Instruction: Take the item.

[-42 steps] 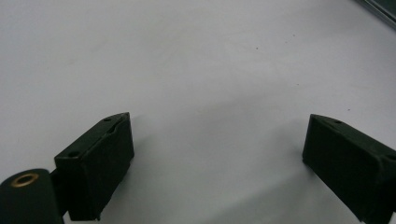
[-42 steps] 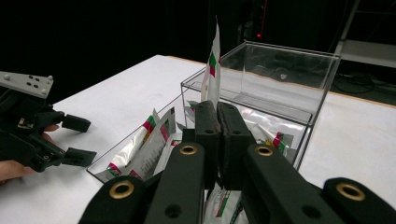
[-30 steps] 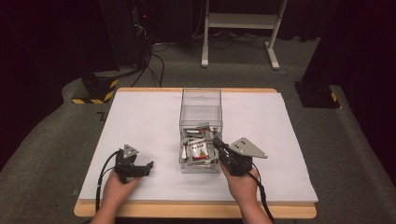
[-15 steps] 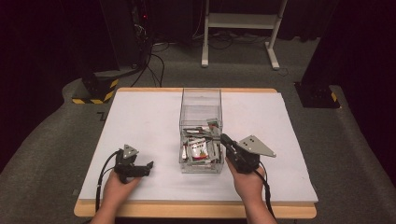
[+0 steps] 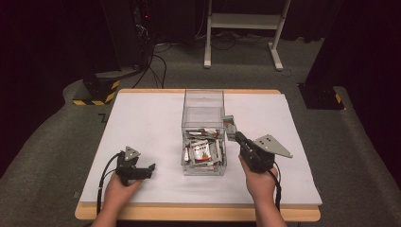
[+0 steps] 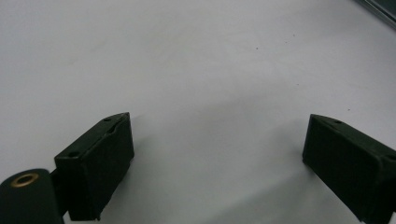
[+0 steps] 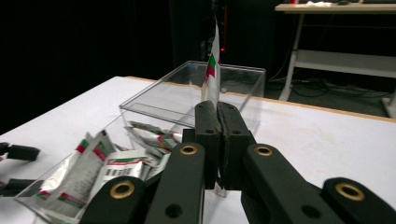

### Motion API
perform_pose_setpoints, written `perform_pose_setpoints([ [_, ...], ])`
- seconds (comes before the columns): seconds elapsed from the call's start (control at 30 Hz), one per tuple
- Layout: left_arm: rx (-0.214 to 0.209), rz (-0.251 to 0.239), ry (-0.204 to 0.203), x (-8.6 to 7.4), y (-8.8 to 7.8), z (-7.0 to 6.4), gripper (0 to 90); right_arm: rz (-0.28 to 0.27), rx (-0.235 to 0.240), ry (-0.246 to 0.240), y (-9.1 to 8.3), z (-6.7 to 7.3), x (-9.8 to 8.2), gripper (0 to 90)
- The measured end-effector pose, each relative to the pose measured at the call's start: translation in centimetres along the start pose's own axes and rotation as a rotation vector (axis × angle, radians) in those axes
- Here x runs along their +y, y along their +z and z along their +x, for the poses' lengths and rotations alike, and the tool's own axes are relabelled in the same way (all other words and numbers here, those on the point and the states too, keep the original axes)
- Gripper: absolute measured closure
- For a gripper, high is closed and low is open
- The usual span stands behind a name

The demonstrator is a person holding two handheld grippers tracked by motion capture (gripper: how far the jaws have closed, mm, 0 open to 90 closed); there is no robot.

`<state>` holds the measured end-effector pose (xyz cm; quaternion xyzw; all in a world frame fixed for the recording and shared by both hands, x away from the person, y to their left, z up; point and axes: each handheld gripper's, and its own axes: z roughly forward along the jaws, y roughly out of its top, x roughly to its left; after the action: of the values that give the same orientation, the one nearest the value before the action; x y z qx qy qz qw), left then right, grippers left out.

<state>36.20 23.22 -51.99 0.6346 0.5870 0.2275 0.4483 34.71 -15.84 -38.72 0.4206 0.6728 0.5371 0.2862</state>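
Left gripper: near the worktop's front-left corner, resting low on the white sheet; jaws spread wide with nothing between, bare sheet ahead of them.
Clear box: one, middle of the worktop, long axis running from front edge toward back edge; open-topped, back part mostly bare.
Sachets in box: a loose heap in the front part — overlapping, so no sure count; several at least.
Held sachet: one, pinched by its lower edge, standing upright above the jaw tips, just outside the box's right wall.
Right gripper: right of the box, toward the front edge; jaws pressed together on the held sachet.
Key relation: bare worktop lies to the right of the held sachet, box to its left; right hand the nearer for either — likely next a set-down on the right side.
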Motion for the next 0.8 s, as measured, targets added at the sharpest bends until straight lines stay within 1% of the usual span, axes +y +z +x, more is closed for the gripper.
perform_pose_setpoints([
  [0.03, 0.000, 0.000, 0.000, 0.0, 0.0, 0.0, 8.9, 0.000, 0.000, 0.000, 0.0, 0.0, 0.0, 88.9],
  [0.07, 0.000, 0.002, 0.001, 0.0, 0.0, 0.0, 8.9, 0.001, -0.020, 0.005, -0.1, -0.6, 0.0, 88.9],
  [0.1, 0.000, 0.002, 0.001, 0.0, 0.0, 0.0, 8.9, 0.001, -0.020, 0.005, -0.1, -0.6, 0.0, 88.9],
  [0.13, 0.000, 0.002, 0.002, 0.0, 0.0, 0.0, 8.9, 0.000, -0.034, 0.016, -0.2, -1.1, -0.1, 88.9],
  [0.2, 0.000, 0.002, 0.002, 0.0, 0.0, 0.0, 8.9, 0.002, -0.040, 0.016, -0.2, -1.3, -0.2, 88.9],
  [0.27, 0.000, 0.001, 0.000, 0.0, 0.0, 0.0, 8.9, 0.006, -0.064, 0.023, -0.2, -2.0, -0.4, 88.9],
  [0.33, 0.000, -0.002, -0.003, 0.0, 0.0, 0.0, 8.9, 0.008, -0.069, 0.028, -0.2, -2.2, -0.4, 88.9],
  [0.43, 0.000, 0.002, 0.002, 0.0, 0.0, 0.0, 8.9, 0.013, -0.092, 0.031, -0.2, -2.8, -0.6, 88.9],
  [0.47, 0.000, 0.002, 0.002, 0.0, 0.0, 0.0, 8.9, 0.018, -0.106, 0.030, -0.2, -3.1, -0.8, 88.9],
  [0.5, 0.000, 0.001, 0.001, 0.0, 0.0, 0.0, 8.9, 0.018, -0.106, 0.030, -0.2, -3.1, -0.8, 88.9],
  [0.53, 0.000, 0.002, 0.002, 0.0, 0.0, 0.0, 8.9, 0.020, -0.121, 0.026, -0.1, -3.4, -0.9, 89.0],
  [0.57, 0.000, 0.002, 0.002, 0.0, 0.0, 0.0, 8.9, 0.020, -0.121, 0.026, -0.1, -3.4, -0.9, 89.0],
  [0.6, 0.000, -0.002, -0.002, 0.0, 0.0, 0.0, 8.9, 0.029, -0.137, 0.026, 0.0, -3.8, -1.1, 88.9],
  [0.67, 0.000, 0.001, 0.001, 0.0, 0.0, 0.0, 8.9, 0.034, -0.141, 0.030, 0.0, -4.0, -1.2, 88.9],
  [0.8, 0.000, 0.002, 0.002, 0.0, 0.0, 0.0, 8.9, 0.055, -0.161, 0.044, 0.3, -4.9, -1.8, 88.9],
])
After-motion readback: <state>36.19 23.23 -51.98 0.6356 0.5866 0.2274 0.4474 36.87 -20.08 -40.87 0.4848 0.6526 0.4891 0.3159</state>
